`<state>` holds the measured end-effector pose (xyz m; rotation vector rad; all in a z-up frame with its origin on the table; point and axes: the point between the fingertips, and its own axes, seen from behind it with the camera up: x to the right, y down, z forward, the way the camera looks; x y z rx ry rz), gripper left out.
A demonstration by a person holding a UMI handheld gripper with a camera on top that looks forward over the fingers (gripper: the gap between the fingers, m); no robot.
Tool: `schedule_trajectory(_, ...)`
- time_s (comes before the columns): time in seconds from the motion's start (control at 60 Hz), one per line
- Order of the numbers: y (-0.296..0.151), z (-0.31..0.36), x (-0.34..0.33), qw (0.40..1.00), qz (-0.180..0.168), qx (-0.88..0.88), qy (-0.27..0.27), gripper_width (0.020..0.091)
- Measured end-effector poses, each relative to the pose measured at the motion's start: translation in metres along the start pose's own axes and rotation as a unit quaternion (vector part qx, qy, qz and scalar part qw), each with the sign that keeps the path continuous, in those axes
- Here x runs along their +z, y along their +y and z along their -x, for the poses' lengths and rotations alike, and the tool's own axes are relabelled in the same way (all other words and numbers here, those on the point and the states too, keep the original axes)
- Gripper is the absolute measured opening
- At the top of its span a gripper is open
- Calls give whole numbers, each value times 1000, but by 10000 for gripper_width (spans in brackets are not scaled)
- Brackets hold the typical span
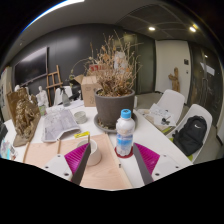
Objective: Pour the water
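A clear plastic water bottle point(124, 134) with a blue label and white cap stands upright on a red coaster point(124, 153) on the pale wooden table point(105, 172). A white cup point(82, 153) rests on the table to its left. My gripper point(112, 163) is open, its pink pads point(146, 157) spread wide. The bottle stands just ahead of the fingers, nearer the right finger, with a gap at both sides. The cup sits by the left finger point(72, 162).
Behind the bottle stands a grey pot with dried branches point(113, 92). Papers point(58, 122) and a dried plant arrangement point(22, 115) lie to the left. White chairs point(170, 105) and a black backpack point(189, 133) are on the right.
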<state>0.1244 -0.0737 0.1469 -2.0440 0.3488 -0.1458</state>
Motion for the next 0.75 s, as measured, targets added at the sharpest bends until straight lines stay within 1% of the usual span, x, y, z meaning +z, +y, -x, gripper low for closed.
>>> schedule_trajectory(0.15,5,31,-93,999,1,-26,-21,853)
schedule_trajectory(0.283,19,56,-168,998,15,-39,-51,853)
schedule_trajectory(0.383,32,56,-211,997,20,-57,-47,854)
schedule_trajectory(0.483,47,45,-241,997,34,-69,-24,857)
schedule_trajectory(0.583,55,42,-259,997,44,-63,-29,856)
schedule_trajectory(0.683,59,37,-274,995,43,-86,-20,858)
schedule_trajectory(0.75,63,41,-279,995,46,-86,-29,856)
